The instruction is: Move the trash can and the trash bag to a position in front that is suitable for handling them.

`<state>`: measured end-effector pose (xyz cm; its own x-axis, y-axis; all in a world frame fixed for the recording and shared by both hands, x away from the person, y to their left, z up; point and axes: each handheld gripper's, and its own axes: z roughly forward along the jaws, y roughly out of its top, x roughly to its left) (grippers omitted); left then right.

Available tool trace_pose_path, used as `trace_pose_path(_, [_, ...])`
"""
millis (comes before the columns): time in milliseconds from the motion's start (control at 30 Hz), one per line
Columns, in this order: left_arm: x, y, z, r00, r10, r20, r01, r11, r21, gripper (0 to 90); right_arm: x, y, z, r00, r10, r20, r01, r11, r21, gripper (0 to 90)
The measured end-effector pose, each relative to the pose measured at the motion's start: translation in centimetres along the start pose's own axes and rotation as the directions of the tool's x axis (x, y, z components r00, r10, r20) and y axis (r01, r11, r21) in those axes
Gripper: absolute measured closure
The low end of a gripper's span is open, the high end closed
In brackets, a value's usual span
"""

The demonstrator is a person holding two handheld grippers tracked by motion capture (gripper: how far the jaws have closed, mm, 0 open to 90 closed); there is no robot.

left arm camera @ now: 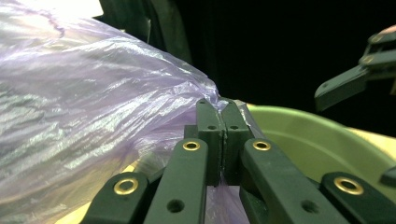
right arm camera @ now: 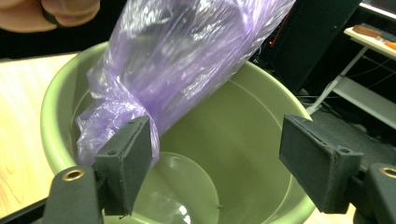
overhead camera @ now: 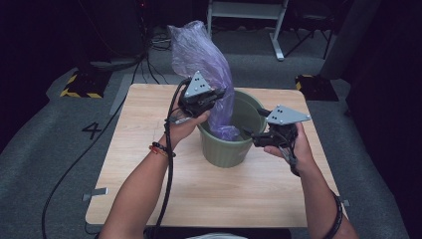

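Purple bag (overhead camera: 204,74) dips into green bucket (overhead camera: 226,154) (otherwise empty).

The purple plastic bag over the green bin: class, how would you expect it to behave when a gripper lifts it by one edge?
The purple plastic bag is thin, crinkled and see-through, so probably floppy and very light. Pinched by the left gripper, it drapes and bunches into the green bin, so it likely won't hold a shape. The glossy film may slip.

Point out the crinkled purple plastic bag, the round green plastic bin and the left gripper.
Crinkled purple plastic bag (overhead camera: 199,50): high view, upper bulge.
Round green plastic bin (right arm camera: 243,135): right gripper view, inner wall.
Left gripper (left arm camera: 221,106): left gripper view, shut fingertips.
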<state>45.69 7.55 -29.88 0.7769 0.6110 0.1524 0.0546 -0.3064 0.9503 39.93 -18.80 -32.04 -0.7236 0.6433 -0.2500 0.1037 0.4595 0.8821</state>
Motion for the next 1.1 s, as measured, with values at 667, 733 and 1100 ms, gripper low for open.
trace_pose_path(667, [-3.6, -0.5, 0.1, 0.9894, 0.081, 0.12, -0.082, 0.9966, 0.003, 89.2, 0.8, 2.1, 1.1, 0.9974, -0.017, -0.069, 0.011, 0.997, -0.078, 30.2])
trace_pose_path(733, [-3.8, -0.7, -0.1, 0.9882, 0.086, 0.126, -0.087, 0.9962, -0.001, 89.2, 0.7, 2.0, 1.0, 0.9976, -0.015, -0.068, 0.01, 0.997, -0.077, 30.6])
trace_pose_path(1100, [-5.1, -2.5, -1.1, 0.9827, 0.103, 0.154, -0.104, 0.9946, -0.002, 89.2, -0.9, 1.8, -0.2, 0.9982, 0.032, -0.05, -0.037, 0.994, -0.1, 28.2])
